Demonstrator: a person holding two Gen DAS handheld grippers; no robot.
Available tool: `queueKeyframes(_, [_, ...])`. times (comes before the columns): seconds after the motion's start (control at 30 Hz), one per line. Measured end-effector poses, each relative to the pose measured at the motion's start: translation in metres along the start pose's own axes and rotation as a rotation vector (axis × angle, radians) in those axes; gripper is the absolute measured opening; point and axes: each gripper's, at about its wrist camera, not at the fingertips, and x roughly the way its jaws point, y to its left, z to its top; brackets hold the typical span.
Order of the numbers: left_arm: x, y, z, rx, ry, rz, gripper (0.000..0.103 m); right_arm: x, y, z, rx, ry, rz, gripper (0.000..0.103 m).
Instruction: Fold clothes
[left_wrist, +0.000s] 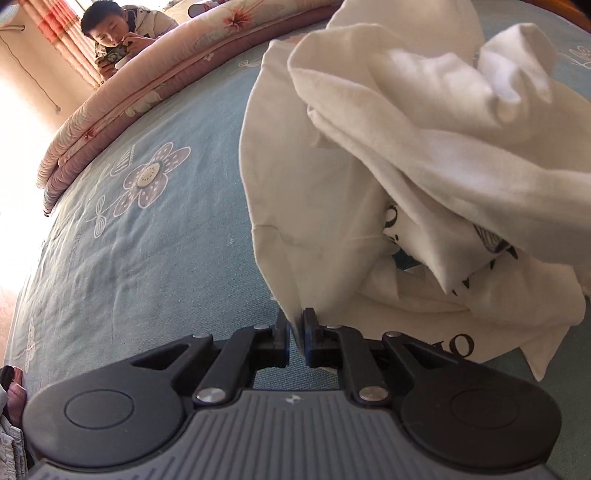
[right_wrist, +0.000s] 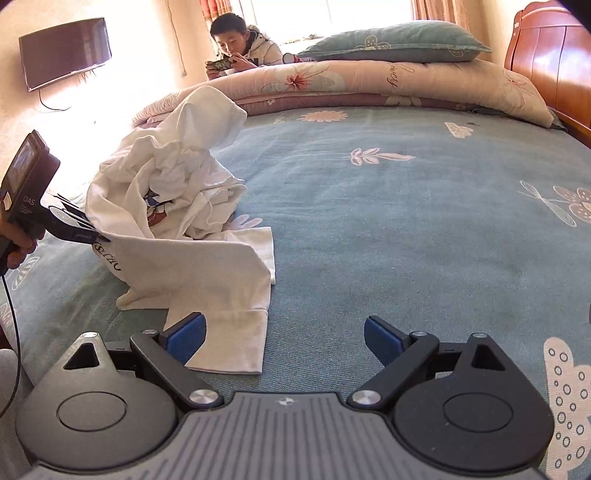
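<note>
White shirt (left_wrist: 388, 155) bunched on the bed (left_wrist: 147, 240).
Left tool (left_wrist: 294, 321) pinches its edge; right tool (right_wrist: 284, 332), open, sits just right of a sleeve.

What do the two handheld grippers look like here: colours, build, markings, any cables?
Both have black linkage arms with silver pivot pins, round black side discs and a grey ribbed body bearing a small star mark. The right gripper has blue pads on its fingers. The left gripper has black fingers; from the side it shows a dark box with a small screen, lettered "DAS", and a black cable.
</note>
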Motion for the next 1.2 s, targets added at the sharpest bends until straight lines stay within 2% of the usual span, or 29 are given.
queueKeyframes(0.1, [-0.014,0.008,-0.006,-0.034,-0.036,-0.077,0.018,-0.009,0.018,0.006,-0.105,-0.093,0.050,0.095])
queueKeyframes(0.17, [-0.026,0.011,-0.010,-0.044,-0.060,-0.104,0.030,-0.015,0.032,0.012,-0.192,-0.153,0.094,0.095])
queueKeyframes(0.23, [-0.036,0.011,-0.013,-0.025,-0.078,-0.134,0.039,-0.015,0.055,0.023,-0.311,-0.166,0.128,0.093])
queueKeyframes(0.27, [-0.041,0.009,-0.015,-0.019,-0.083,-0.152,0.043,-0.013,0.066,0.029,-0.370,-0.168,0.141,0.090])
queueKeyframes(0.33, [-0.049,0.006,-0.019,-0.004,-0.092,-0.194,0.044,-0.008,0.089,0.040,-0.480,-0.162,0.157,0.084])
queueKeyframes(0.4, [-0.055,0.001,-0.024,0.016,-0.092,-0.218,0.046,0.005,0.108,0.049,-0.567,-0.130,0.148,0.069])
queueKeyframes(0.47, [-0.058,-0.003,-0.028,0.041,-0.099,-0.229,0.047,0.020,0.121,0.057,-0.614,-0.098,0.143,0.059])
queueKeyframes(0.57, [-0.064,-0.009,-0.035,0.076,-0.115,-0.242,0.049,0.040,0.134,0.067,-0.632,-0.063,0.146,0.051])
queueKeyframes(0.63, [-0.065,-0.010,-0.036,0.087,-0.125,-0.250,0.049,0.052,0.138,0.069,-0.636,-0.022,0.123,0.038])
queueKeyframes(0.67, [-0.065,-0.009,-0.037,0.091,-0.126,-0.252,0.049,0.057,0.139,0.069,-0.637,0.007,0.100,0.017])
queueKeyframes(0.7, [-0.065,-0.008,-0.037,0.094,-0.127,-0.254,0.049,0.059,0.138,0.068,-0.631,0.029,0.081,0.008])
queueKeyframes(0.83, [-0.069,-0.008,-0.042,0.103,-0.133,-0.257,0.050,0.051,0.118,0.067,-0.584,0.074,0.019,0.005])
queueKeyframes(1.2, [-0.084,-0.026,-0.037,0.124,-0.161,-0.281,0.050,-0.017,0.033,0.071,-0.475,0.089,-0.227,0.003])
